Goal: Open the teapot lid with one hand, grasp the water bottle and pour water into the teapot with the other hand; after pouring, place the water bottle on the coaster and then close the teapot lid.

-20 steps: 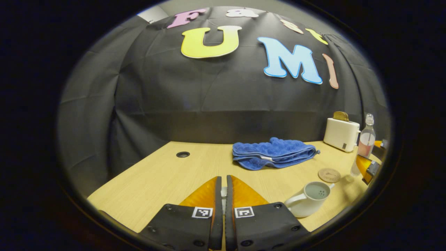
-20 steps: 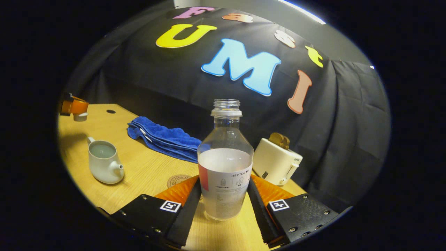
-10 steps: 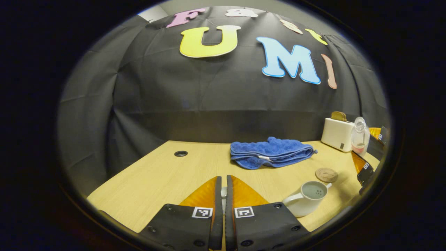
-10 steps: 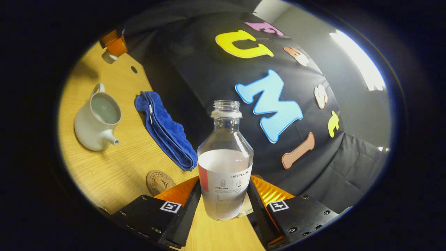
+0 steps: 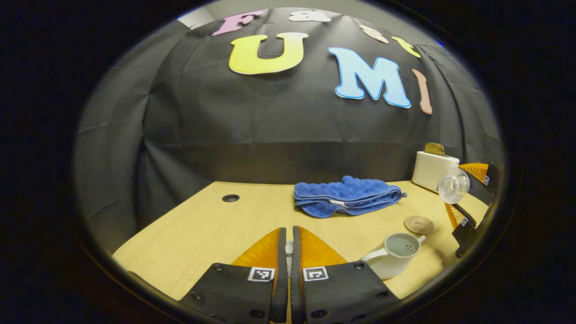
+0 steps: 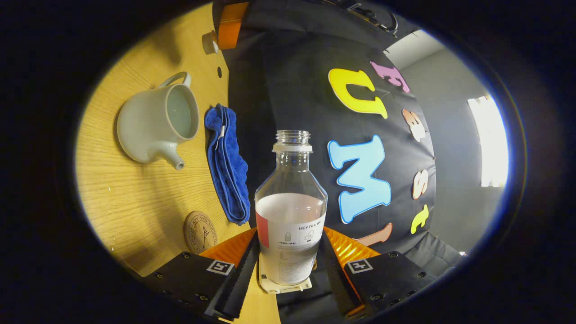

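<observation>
My right gripper (image 6: 290, 243) is shut on the clear, uncapped water bottle (image 6: 290, 211), roughly half full. In the left gripper view the bottle (image 5: 453, 185) hangs tipped on its side at the far right, mouth facing the camera, above and right of the white teapot (image 5: 396, 254). The teapot (image 6: 155, 121) stands with no lid on, its inside showing. My left gripper (image 5: 288, 231) is shut on the small white lid (image 5: 288, 250), low over the table left of the teapot; the right gripper view shows that lid (image 6: 209, 42) held clear of the pot. The round cork coaster (image 5: 419, 224) lies bare behind the teapot.
A folded blue towel (image 5: 346, 196) lies at the back of the wooden table (image 5: 202, 229). A white toaster (image 5: 434, 167) with toast stands at the back right. A cable hole (image 5: 230, 198) sits at the back left.
My right gripper has lifted the bottle off the table and rolled it over sideways toward the teapot. My left gripper has barely moved with the lid.
</observation>
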The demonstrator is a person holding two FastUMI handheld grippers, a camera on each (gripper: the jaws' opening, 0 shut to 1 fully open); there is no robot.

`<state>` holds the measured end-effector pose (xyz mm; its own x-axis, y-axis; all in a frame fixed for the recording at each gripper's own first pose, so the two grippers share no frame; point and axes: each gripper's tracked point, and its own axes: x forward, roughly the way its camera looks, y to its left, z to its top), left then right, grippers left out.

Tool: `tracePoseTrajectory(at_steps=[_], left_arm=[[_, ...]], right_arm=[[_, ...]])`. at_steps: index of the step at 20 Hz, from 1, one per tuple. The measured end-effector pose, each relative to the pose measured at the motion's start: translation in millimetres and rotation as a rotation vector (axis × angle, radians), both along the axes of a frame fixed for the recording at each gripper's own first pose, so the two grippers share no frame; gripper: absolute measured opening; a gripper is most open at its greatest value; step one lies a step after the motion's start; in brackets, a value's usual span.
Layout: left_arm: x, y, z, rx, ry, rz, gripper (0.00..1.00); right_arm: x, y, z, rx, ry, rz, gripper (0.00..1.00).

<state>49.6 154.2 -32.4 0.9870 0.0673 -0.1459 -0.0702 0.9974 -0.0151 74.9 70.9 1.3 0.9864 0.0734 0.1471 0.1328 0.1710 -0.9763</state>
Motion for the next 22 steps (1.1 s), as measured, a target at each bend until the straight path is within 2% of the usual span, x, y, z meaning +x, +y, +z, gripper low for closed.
tracePoseTrajectory(at_steps=[11,18,22], left_arm=[[1,-5,-7,0.004,0.021,-0.017,0.09],[2,-7,-10,0.009,0.032,-0.022,0.09],[3,-7,-11,0.011,0.036,-0.023,0.09]], right_arm=[[7,14,3,-0.255,-0.052,0.062,0.76],[8,16,6,-0.354,-0.08,0.084,0.76],[7,16,8,-0.375,-0.088,0.088,0.76]])
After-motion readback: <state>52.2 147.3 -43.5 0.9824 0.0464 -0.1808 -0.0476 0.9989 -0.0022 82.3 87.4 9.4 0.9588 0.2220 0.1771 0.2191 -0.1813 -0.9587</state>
